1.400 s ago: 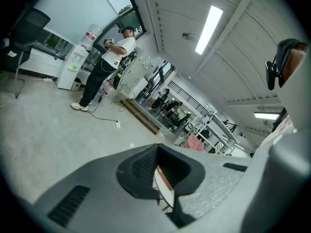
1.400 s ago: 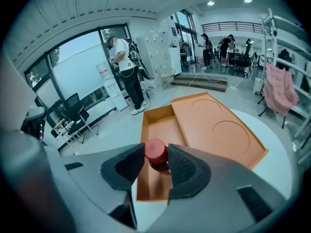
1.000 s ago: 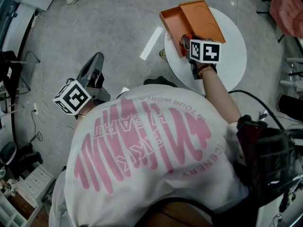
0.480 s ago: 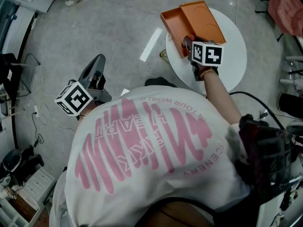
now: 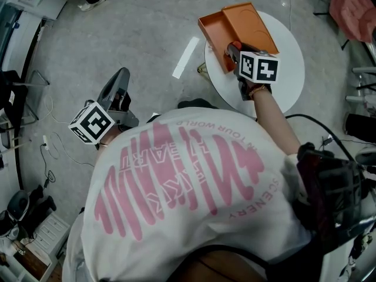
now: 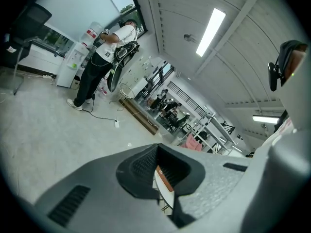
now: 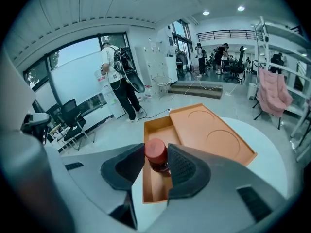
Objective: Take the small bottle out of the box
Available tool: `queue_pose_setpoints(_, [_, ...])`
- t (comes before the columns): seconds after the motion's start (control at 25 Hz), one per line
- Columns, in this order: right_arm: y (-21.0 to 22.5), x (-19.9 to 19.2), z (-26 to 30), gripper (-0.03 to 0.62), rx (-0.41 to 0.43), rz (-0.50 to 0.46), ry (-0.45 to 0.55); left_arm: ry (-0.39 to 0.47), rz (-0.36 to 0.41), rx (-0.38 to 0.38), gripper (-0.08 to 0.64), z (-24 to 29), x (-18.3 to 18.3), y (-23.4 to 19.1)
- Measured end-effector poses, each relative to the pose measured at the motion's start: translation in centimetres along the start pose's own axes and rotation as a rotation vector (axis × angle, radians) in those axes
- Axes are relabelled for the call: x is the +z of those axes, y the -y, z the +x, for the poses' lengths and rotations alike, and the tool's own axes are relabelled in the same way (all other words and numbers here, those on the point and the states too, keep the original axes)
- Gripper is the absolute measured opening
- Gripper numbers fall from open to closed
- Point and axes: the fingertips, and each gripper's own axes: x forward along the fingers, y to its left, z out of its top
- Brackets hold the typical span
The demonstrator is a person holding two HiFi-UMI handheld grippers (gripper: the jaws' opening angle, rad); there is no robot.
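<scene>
Right tool (image 7: 156, 165): clenched on the small bottle (image 7: 156, 154). The two dark ribbed pads press on opposite sides of it at the cap and neck. In the head view this tool shows at upper right, with its marker cube (image 5: 257, 67) just below the jaws in the frame.

Small bottle: red cap, dark reddish body, upright. It sits at centre frame in the right gripper view, over the near end of the box's tray. Whether its base rests on the tray floor or hangs above it cannot be told. In the head view only the red cap shows.

Box (image 7: 154, 130): orange, open. The deep tray lies at left. The lid (image 7: 214, 135) is folded out flat to its right and has two round recesses. In the head view the box lies at the tabletop's upper-left rim.

Tabletop (image 5: 288, 69): round, white, upper right of the head view.

Left tool (image 6: 158, 147): clenched on nothing, fingertips together. Through the slit behind the tips a sliver of white tabletop and orange box shows. In the head view it sits at left centre over the floor (image 5: 135, 22), well apart from the box.

Floor: grey. A white strip (image 5: 187, 56) lies on it just left of the tabletop.

White shirt (image 5: 176, 187): pink print, fills the lower centre of the head view.

Standing person (image 7: 119, 81): background, left of centre in the right gripper view, carrying a dark pack.
</scene>
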Motion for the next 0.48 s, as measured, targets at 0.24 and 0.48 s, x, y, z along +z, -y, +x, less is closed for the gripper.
queue_pose_setpoints(0.24, [-0.1,1.8,-0.1,0.15,-0.006,0.004,0.036,0.017,-0.02,0.021,0.008,0.6,1.2,-1.3])
queue_pose_setpoints(0.48, [0.3,2.6,-1.1,0.15,-0.017,0.018,0.1,0.008,-0.026,-0.024,0.008,1.4,0.2,-1.1])
